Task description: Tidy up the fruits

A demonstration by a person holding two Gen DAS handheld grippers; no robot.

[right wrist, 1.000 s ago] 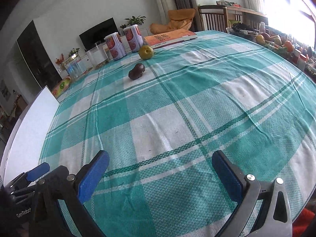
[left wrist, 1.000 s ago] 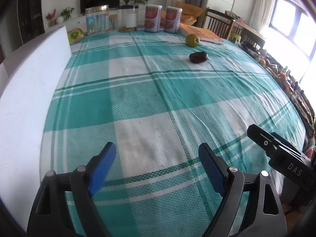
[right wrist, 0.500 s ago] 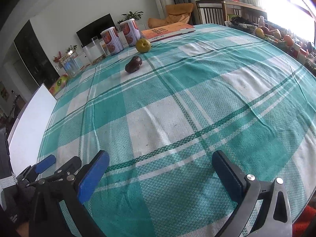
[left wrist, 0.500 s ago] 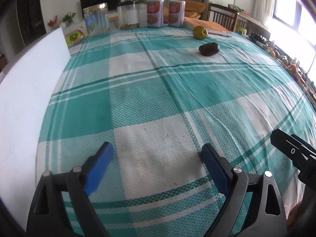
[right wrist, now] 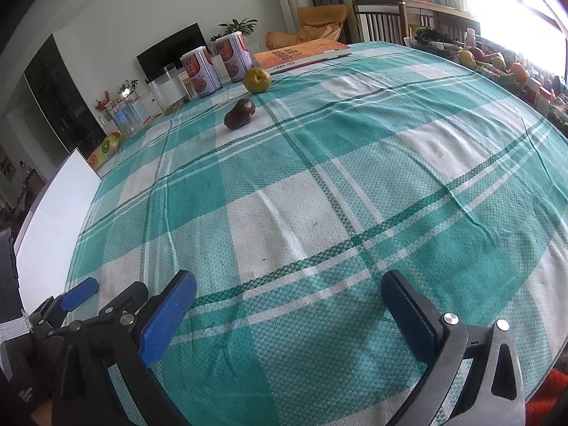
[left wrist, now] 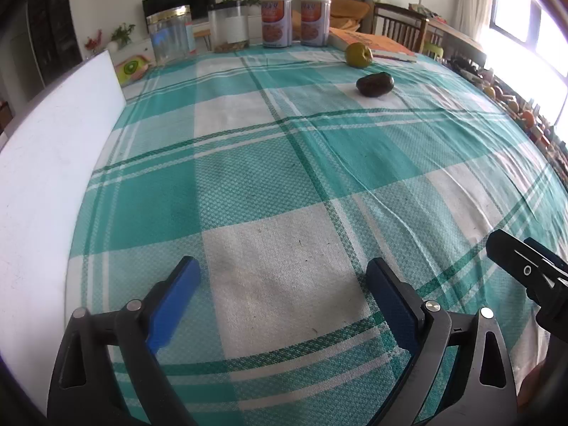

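Observation:
A yellow-green apple (left wrist: 358, 55) and a dark brown date-like fruit (left wrist: 375, 84) lie on the far side of the teal checked tablecloth (left wrist: 269, 163). Both also show in the right wrist view, the apple (right wrist: 257, 79) behind the brown fruit (right wrist: 240, 114). My left gripper (left wrist: 284, 277) is open and empty above the near part of the table. My right gripper (right wrist: 289, 293) is open and empty too, just to the right of the left one. Both are far from the fruits.
A white board (left wrist: 46, 163) stands along the table's left edge. At the far edge are two printed cans (left wrist: 277, 21), clear jars (left wrist: 169, 37) and an orange book (left wrist: 372, 41). A kiwi-print box (left wrist: 131, 67) lies far left. Clutter (right wrist: 497, 64) lines the right side.
Both grippers have moved forward over the table, so the fruits look nearer. The left view has also turned a little to the left. Both stay open.

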